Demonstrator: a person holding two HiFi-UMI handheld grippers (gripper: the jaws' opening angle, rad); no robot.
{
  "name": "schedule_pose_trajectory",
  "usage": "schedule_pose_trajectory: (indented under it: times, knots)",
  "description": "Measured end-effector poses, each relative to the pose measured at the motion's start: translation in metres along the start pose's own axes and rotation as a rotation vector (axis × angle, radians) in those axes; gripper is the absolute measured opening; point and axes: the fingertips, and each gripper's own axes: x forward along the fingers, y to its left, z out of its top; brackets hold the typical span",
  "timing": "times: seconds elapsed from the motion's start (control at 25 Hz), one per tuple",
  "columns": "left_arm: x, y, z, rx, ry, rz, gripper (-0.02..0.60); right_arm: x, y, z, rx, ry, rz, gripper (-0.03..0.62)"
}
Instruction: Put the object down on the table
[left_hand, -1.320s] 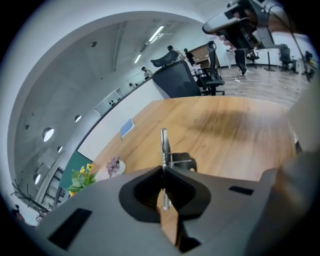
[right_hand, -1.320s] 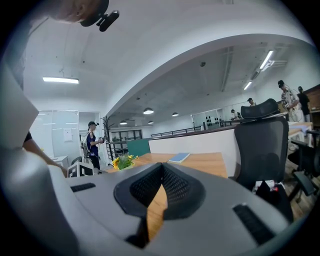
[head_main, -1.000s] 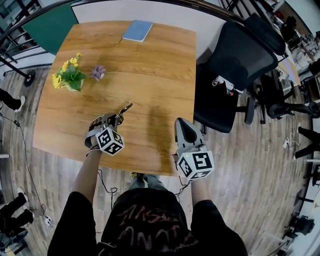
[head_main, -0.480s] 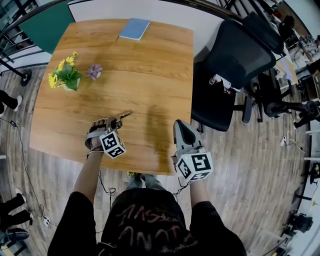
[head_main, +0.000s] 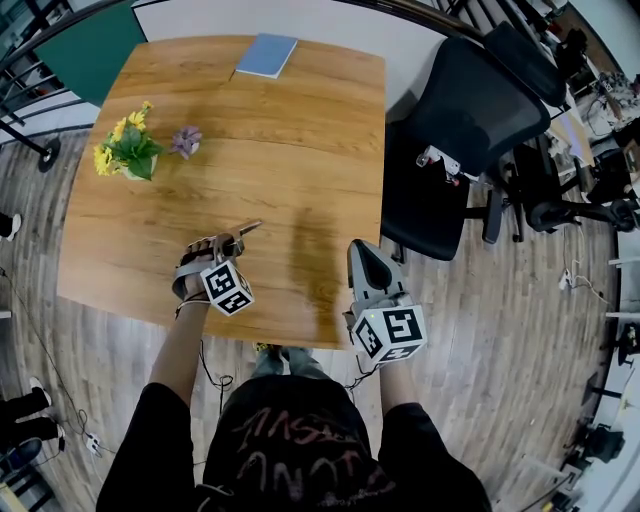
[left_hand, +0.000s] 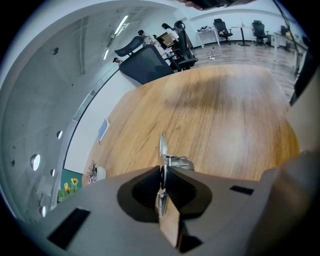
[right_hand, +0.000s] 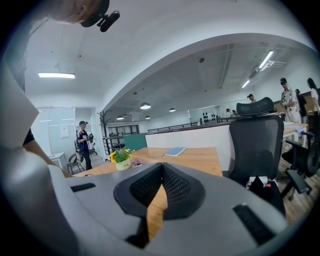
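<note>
Metal tool (left_hand: 162, 147) is pinched low over the table (head_main: 300, 130) near its front edge by the left gripper (head_main: 236, 240), jaws just loosened for release.

looking like an open-plan office: black swivel chair (head_main: 470, 110) sitting beside a wooden table (head_main: 300, 150), probably more desks (left_hand: 240, 31) standing behind.

Book (head_main: 266, 56) lies at table's (head_main: 300, 150) far edge, flowers (head_main: 125, 150) left.

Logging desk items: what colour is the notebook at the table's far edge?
Light blue; the notebook shows best in the head view.
</note>
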Motion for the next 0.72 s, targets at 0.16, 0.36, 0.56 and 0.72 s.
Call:
schedule_pose_trajectory:
  times: [0.16, 0.36, 0.56, 0.72]
  knots:
    - [0.002, -0.008, 0.001, -0.021, -0.005, -0.023, 0.054, -0.001, -0.001, -0.002, 0.004, 0.005, -0.006, 0.006]
    - [0.004, -0.017, 0.001, -0.03, -0.007, -0.053, 0.086, -0.003, -0.003, -0.003, -0.001, 0.007, -0.016, 0.006]
    - [0.005, -0.018, 0.001, -0.049, -0.011, -0.054, 0.091, -0.004, -0.003, -0.004, 0.002, 0.009, -0.021, 0.006]
    - [0.005, -0.018, 0.001, -0.052, -0.022, -0.05, 0.092, -0.002, -0.001, -0.004, -0.001, 0.011, -0.019, 0.006]
